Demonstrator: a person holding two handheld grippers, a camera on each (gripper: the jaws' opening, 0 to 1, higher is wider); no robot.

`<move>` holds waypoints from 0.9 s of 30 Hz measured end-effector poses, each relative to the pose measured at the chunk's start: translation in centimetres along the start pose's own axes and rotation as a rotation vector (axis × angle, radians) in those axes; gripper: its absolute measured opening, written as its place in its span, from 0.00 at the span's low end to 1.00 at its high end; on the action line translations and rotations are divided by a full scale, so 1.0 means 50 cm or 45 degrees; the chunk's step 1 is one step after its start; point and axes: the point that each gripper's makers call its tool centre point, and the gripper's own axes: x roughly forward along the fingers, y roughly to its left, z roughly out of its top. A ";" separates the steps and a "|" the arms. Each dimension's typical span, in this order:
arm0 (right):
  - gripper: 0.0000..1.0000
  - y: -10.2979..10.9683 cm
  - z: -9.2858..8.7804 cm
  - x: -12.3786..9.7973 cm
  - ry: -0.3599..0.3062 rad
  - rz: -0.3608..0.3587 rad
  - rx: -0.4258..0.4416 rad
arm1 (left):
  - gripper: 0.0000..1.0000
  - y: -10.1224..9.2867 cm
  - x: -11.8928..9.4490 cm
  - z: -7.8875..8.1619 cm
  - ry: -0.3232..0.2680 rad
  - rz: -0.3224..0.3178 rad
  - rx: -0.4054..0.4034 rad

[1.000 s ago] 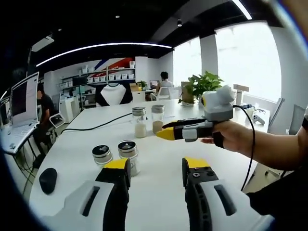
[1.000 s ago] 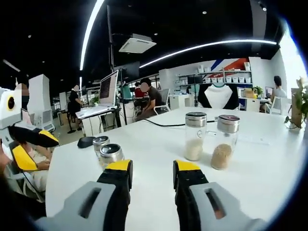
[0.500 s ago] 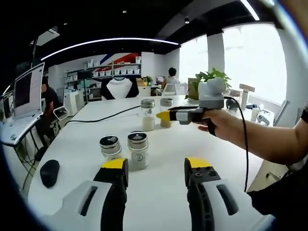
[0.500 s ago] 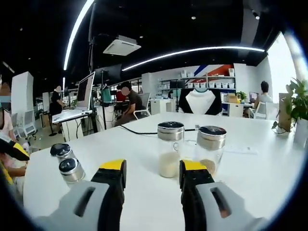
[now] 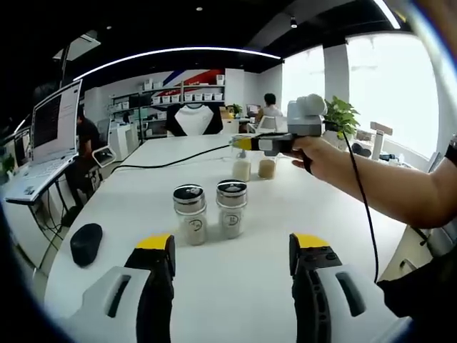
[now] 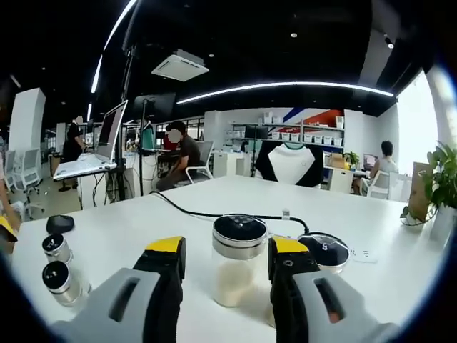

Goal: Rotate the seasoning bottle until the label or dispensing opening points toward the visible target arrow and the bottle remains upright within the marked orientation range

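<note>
Two seasoning bottles with silver caps, one (image 5: 190, 214) and another (image 5: 230, 208), stand upright on the white table (image 5: 128, 214) just ahead of my open left gripper (image 5: 232, 246). Farther back, two more bottles, one with white powder (image 5: 242, 168) and one with tan powder (image 5: 267, 168), stand side by side. My right gripper (image 5: 240, 143), held by a hand, hovers at their caps. In the right gripper view, the white-powder bottle (image 6: 238, 260) sits in line with the gap of my open right gripper (image 6: 227, 249). The tan bottle (image 6: 325, 251) is partly hidden behind the right jaw.
A black mouse (image 5: 86, 244) lies at the table's left edge, with a black cable (image 5: 168, 163) running across the far side. The near pair of bottles (image 6: 57, 264) and the mouse (image 6: 58, 223) appear left in the right gripper view. A potted plant (image 5: 341, 114) stands far right. People sit at desks behind.
My right gripper has moved forward, up to the far pair, so the white-powder bottle now lines up with its gap. The left gripper's view has shifted, bringing the near pair to centre.
</note>
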 end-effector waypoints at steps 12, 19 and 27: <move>0.43 -0.012 -0.017 0.040 0.029 -0.027 0.049 | 0.66 0.014 -0.006 0.008 0.003 0.014 0.014; 0.40 -0.016 -0.018 0.054 0.016 -0.066 0.131 | 0.65 0.016 -0.015 0.009 0.009 0.022 0.021; 0.37 -0.025 -0.014 0.067 0.017 -0.061 0.141 | 0.64 0.018 -0.026 0.016 0.007 0.033 0.037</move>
